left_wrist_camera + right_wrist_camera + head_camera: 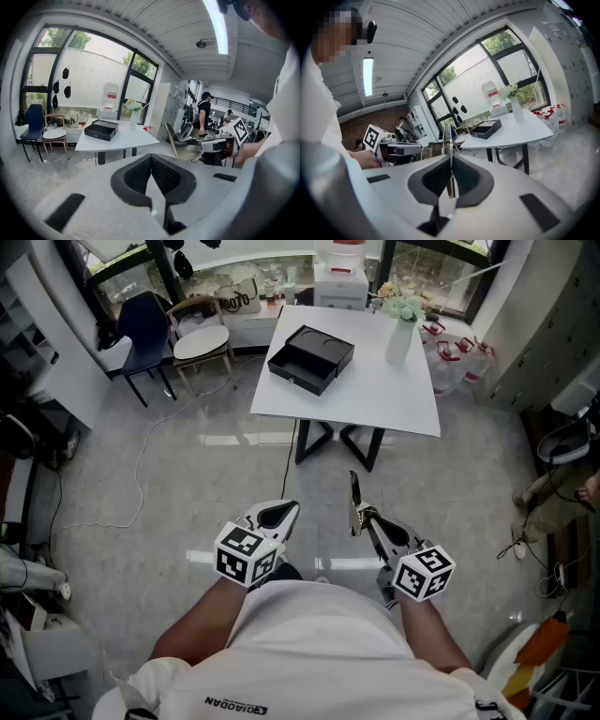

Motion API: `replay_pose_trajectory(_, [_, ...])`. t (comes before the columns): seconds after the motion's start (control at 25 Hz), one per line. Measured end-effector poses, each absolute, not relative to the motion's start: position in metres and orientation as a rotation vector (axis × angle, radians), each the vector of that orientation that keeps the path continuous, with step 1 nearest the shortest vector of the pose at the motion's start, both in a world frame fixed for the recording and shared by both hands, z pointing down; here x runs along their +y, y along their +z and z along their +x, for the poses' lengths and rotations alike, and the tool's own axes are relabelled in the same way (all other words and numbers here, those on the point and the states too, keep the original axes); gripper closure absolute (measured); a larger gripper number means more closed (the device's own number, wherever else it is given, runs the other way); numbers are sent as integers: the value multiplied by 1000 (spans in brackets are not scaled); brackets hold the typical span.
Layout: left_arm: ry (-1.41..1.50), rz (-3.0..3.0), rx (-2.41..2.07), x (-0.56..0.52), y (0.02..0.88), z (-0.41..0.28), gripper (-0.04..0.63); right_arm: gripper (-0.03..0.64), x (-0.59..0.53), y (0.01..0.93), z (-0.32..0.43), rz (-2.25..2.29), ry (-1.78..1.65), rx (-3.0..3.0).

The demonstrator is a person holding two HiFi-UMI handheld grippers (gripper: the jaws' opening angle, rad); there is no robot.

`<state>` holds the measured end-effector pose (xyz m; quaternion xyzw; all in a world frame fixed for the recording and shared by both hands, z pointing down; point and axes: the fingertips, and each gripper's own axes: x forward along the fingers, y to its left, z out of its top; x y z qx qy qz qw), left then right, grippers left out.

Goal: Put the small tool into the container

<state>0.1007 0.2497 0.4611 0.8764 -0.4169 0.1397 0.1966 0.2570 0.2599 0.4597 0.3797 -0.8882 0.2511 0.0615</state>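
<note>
My right gripper [362, 517] is shut on a small metal tool, a thin trowel-like blade [355, 495] that sticks out forward past the jaws. Seen edge-on in the right gripper view, the blade [447, 136] is pinched between the pads of the right gripper [450, 161]. From the left gripper view the same tool [184, 142] shows as a shiny scoop shape. My left gripper [285, 513] [151, 164] is shut with nothing in it. The container, an open black box [311, 358] [101, 130] [486, 128], lies on a white table [375, 401] well ahead of both grippers.
A white vase with flowers [401, 329] stands on the table right of the box. A round-seat chair [201, 341] and a blue chair [142, 326] stand to the left. A cable [141, 474] runs across the grey floor. People [204, 115] stand in the background.
</note>
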Motion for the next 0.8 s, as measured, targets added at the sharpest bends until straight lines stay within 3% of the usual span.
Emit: replay_pose_trajectory(0.8, [390,2448,-1137,236,469,88,586,601,250,465,234,1122,795,-2678])
